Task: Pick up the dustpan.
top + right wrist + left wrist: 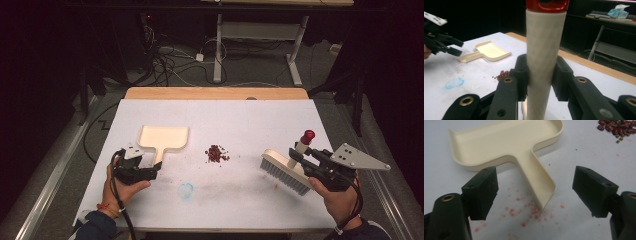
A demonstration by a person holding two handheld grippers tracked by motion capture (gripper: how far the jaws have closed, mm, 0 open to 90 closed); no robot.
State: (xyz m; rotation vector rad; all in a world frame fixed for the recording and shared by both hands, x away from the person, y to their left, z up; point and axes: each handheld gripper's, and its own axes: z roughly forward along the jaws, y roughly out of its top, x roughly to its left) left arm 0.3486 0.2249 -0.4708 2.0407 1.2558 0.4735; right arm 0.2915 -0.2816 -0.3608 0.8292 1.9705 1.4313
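Note:
A cream dustpan (163,137) lies flat on the white table, its handle (537,182) pointing toward me. My left gripper (537,178) is open, one jaw on each side of the handle's end, pads apart from it. A small pile of red beans (216,154) sits mid-table, right of the dustpan. My right gripper (540,75) is shut on the pale handle (544,45) of a brush (285,172), which has a red cap (308,135). The brush's bristles rest on the table, right of the beans.
A blue smear (186,190) marks the table near its front edge, and faint red specks (524,212) dot the surface by the dustpan handle. The table's wooden far edge (215,93) borders a floor with cables and a desk frame (218,50).

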